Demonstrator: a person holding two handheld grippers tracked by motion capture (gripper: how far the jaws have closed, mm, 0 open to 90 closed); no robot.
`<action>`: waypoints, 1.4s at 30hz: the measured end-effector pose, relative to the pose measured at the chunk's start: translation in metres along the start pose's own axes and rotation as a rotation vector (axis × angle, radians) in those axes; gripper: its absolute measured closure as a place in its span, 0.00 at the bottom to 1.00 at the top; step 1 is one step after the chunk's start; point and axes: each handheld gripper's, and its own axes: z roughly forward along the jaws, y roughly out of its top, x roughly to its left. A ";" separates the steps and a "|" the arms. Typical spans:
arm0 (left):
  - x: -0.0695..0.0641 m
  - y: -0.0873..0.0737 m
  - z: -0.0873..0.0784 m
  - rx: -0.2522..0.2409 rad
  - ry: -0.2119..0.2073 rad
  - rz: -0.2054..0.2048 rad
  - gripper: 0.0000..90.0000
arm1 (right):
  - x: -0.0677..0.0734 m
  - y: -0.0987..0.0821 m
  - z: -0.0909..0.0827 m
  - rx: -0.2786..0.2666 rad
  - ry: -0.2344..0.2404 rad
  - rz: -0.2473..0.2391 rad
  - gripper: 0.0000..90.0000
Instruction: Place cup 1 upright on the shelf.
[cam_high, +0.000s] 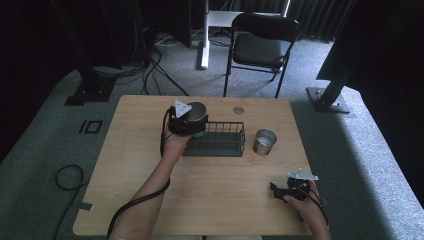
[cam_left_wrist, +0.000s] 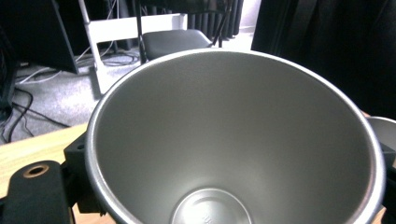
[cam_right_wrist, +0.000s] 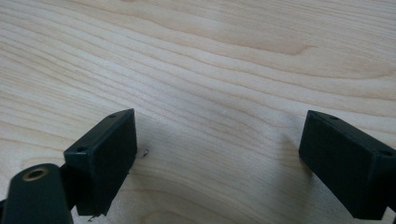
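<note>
between the left tool's (cam_high: 192, 118) jaws sits a steel cup (cam_left_wrist: 233, 140).

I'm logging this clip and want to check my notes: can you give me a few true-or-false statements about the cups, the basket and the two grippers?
1. The left gripper holds a metal cup at the wire basket's left end. True.
2. The held cup is full of water. False: the left gripper view shows its inside empty down to the bottom.
3. A second metal cup stands on the table to the right of the basket. True.
4. The right gripper grips that second cup. False: its jaws stand wide apart over bare wood, near the table's front right corner.
5. The basket is solid plastic. False: it is dark wire.
</note>
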 end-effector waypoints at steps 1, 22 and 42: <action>0.000 0.000 0.000 0.000 0.000 0.000 0.16 | 0.000 0.000 0.000 0.000 0.000 0.000 0.12; -0.006 -0.029 0.020 0.057 0.055 -0.028 0.16 | 0.000 0.000 0.000 0.000 0.000 0.000 0.12; -0.011 -0.034 0.021 0.041 0.075 -0.008 0.15 | 0.000 0.000 0.000 0.000 0.000 0.000 0.12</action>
